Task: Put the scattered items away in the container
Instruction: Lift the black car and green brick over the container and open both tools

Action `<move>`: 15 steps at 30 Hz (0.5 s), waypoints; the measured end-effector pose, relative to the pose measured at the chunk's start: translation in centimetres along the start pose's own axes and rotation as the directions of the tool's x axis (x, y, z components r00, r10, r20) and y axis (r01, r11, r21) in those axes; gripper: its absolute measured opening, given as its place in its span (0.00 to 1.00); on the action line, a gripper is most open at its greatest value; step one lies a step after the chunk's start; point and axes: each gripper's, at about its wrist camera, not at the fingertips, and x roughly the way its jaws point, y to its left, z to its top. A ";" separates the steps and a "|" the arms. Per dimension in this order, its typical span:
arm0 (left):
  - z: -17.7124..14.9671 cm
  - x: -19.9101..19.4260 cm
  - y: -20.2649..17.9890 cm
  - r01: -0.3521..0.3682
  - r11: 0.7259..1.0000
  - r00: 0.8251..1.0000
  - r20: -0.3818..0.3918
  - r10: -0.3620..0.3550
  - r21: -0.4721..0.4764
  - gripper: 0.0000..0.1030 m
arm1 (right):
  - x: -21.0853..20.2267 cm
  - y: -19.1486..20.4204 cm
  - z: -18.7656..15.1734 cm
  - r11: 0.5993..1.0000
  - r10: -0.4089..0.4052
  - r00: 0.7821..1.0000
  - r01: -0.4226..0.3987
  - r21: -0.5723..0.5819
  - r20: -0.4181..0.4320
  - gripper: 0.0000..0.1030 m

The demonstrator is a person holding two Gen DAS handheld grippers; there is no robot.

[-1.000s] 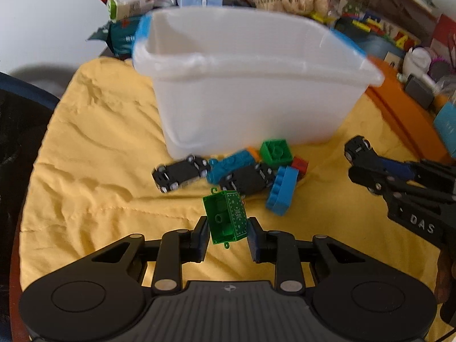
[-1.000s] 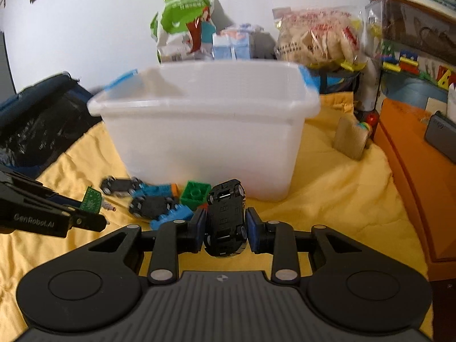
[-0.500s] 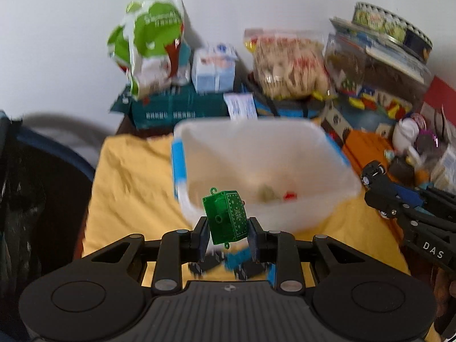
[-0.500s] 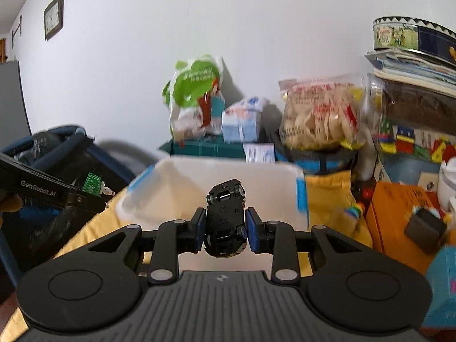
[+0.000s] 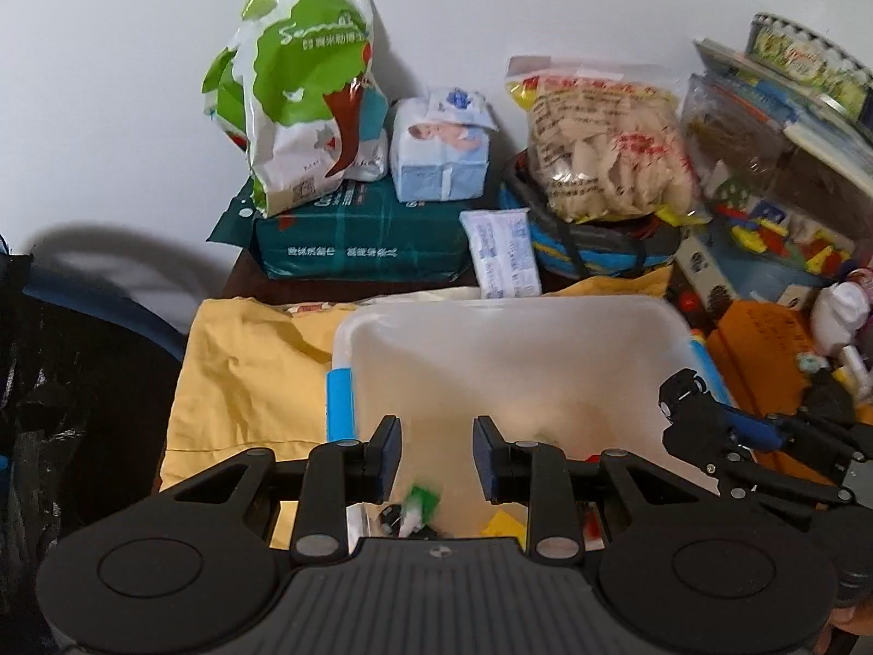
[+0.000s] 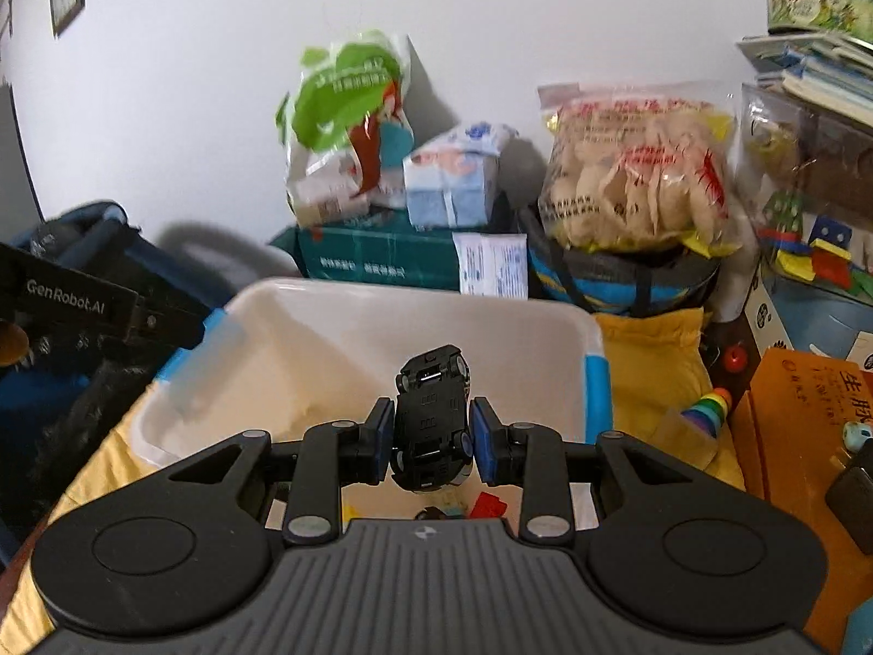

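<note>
gripping black toy car [image 6: 432,419] (right view only), right tool [image 6: 432,439], left tool [image 5: 435,458] empty

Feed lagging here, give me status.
Left gripper open over bin, green piece dropped inside. Right gripper holding black toy car above bin. Nothing blocking.

Container [image 5: 545,338]: translucent white plastic bin, blue side handles, open top, on yellow cloth. Green item [image 5: 419,503]: blurred, inside bin, below spread left-gripper fingers, touching neither. Black toy car [image 6: 432,419]: underside toward camera, nose up, over bin. Red piece [image 6: 487,505] and yellow piece [image 5: 504,524] on bin floor.
</note>
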 end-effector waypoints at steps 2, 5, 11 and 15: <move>0.1 0.8 0.0 -0.010 1.000 1.000 -0.016 0.010 -0.004 0.43 | 0.7 0.0 0.0 1.000 -0.017 1.000 0.017 -0.012 -0.014 0.33; 0.1 1.1 0.1 -0.005 1.000 1.000 -0.021 0.005 -0.013 0.44 | 0.9 0.0 0.2 1.000 -0.026 1.000 0.026 -0.017 -0.015 0.50; -0.9 -0.7 0.3 0.010 1.000 1.000 0.021 -0.010 0.028 0.44 | -1.6 0.4 0.6 0.999 -0.021 0.998 0.023 -0.037 0.058 0.57; -3.4 -3.2 1.2 0.024 0.998 0.996 0.080 -0.029 0.061 0.49 | -5.6 1.8 -1.0 0.998 0.023 0.990 -0.015 -0.058 0.141 0.57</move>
